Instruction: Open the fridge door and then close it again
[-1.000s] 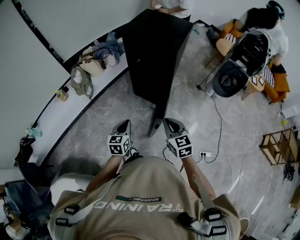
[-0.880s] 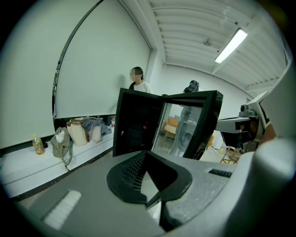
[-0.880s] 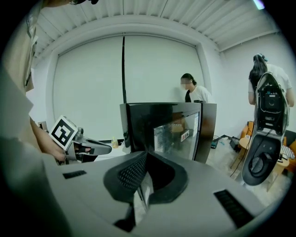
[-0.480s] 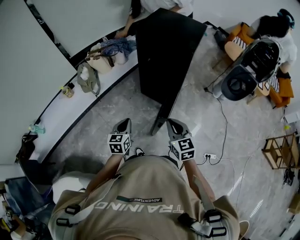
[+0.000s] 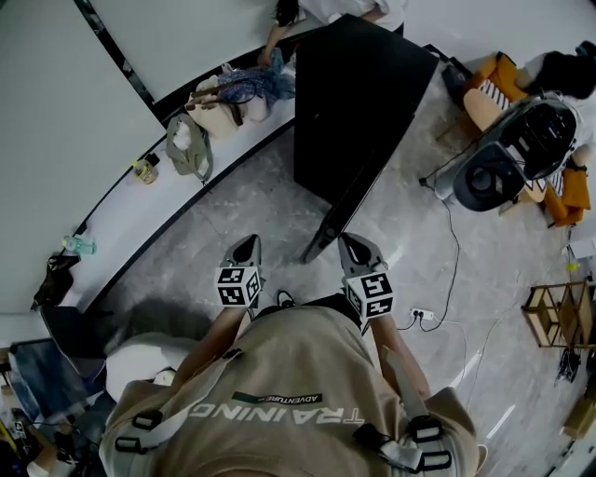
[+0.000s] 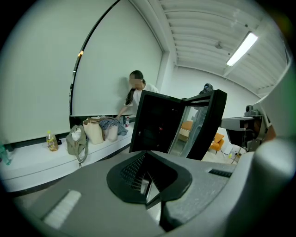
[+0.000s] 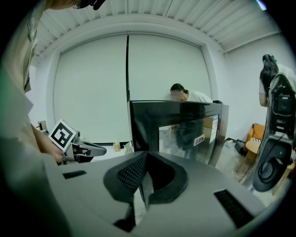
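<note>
A tall black fridge [image 5: 358,93] stands ahead of me, and its glass door [image 5: 333,224] hangs open toward me. In the left gripper view the fridge [image 6: 155,125] shows with the door [image 6: 206,125] swung out at its right. The right gripper view faces the door's glass front [image 7: 185,134], which carries stickers. My left gripper [image 5: 247,246] is held left of the door's free edge, shut and empty. Just right of that edge, my right gripper [image 5: 354,244] is also shut and holds nothing. Neither gripper touches the door.
A long white ledge [image 5: 112,233] along the left wall carries bags [image 5: 191,149] and a bottle [image 5: 144,170]. A person [image 5: 321,9] leans there behind the fridge. A black-and-white machine [image 5: 517,154], a floor cable with power strip [image 5: 424,315] and a wooden rack [image 5: 559,312] lie right.
The head view has swung, so the fridge and ledge now sit further right in it. Both grippers stay shut near the door's edge; the right one has drifted slightly right.
</note>
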